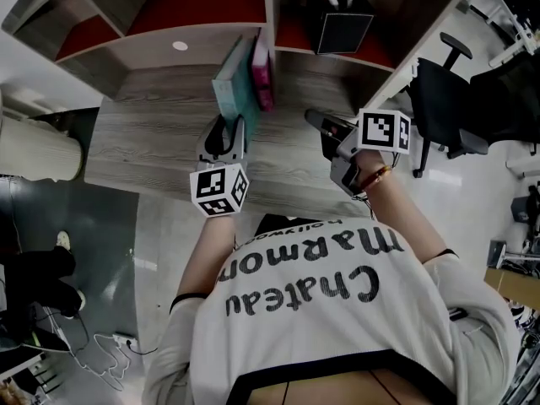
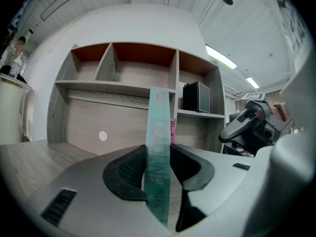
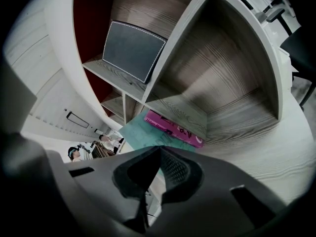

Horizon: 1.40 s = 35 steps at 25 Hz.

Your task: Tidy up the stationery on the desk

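Observation:
A teal book (image 1: 229, 87) stands upright on the wooden desk (image 1: 152, 142), its spine (image 2: 158, 142) between the jaws of my left gripper (image 2: 159, 177), which is shut on it. In the head view the left gripper (image 1: 229, 132) grips the book's near edge. A pink book (image 1: 263, 74) stands just right of the teal one, against the shelf divider. The pink book (image 3: 173, 128) and the teal book (image 3: 140, 132) also show in the right gripper view. My right gripper (image 1: 315, 120) hovers to the right of both books, shut with nothing in it (image 3: 157, 154).
A shelf unit (image 1: 270, 32) with red-backed compartments runs along the desk's back. A black pen holder (image 1: 342, 24) sits in the right compartment. An office chair (image 1: 447, 99) stands to the right of the desk. Bare desktop lies left of the books.

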Motion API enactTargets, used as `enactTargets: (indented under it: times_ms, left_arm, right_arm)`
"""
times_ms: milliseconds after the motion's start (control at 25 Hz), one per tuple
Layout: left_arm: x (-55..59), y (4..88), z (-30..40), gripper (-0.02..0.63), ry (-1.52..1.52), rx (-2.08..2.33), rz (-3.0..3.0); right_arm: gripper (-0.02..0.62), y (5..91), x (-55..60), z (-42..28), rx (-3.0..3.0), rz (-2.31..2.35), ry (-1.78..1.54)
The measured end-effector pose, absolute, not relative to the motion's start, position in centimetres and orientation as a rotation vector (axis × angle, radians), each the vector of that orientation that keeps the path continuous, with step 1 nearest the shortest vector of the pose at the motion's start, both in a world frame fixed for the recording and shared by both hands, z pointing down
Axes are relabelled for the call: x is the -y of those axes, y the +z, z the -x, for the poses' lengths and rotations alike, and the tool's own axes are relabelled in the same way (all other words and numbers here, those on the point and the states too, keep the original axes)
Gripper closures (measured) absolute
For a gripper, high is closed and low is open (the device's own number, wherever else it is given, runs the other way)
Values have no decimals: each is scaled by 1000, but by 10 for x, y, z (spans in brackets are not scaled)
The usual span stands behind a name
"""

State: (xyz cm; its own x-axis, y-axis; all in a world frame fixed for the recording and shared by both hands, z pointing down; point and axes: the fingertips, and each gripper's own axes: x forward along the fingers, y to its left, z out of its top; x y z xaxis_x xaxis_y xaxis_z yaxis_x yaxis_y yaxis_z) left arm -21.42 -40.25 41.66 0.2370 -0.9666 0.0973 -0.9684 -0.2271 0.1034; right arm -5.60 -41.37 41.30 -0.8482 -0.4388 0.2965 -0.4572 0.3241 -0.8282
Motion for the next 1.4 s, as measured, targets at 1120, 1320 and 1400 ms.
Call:
enactTargets:
  times_ms: [1120, 1320, 1400]
  left_arm:
    - [418, 450, 209, 449, 192, 1697, -2413]
    - [426, 457, 204, 449, 246, 1680, -2417]
    - [428, 460, 203, 449, 251, 1677, -2413]
  right_arm:
    - [583, 437, 416, 51, 2473, -897, 1673]
    - [583, 440, 417, 42, 2459, -922, 1687]
    - [583, 441, 418, 39, 2461, -929, 1691]
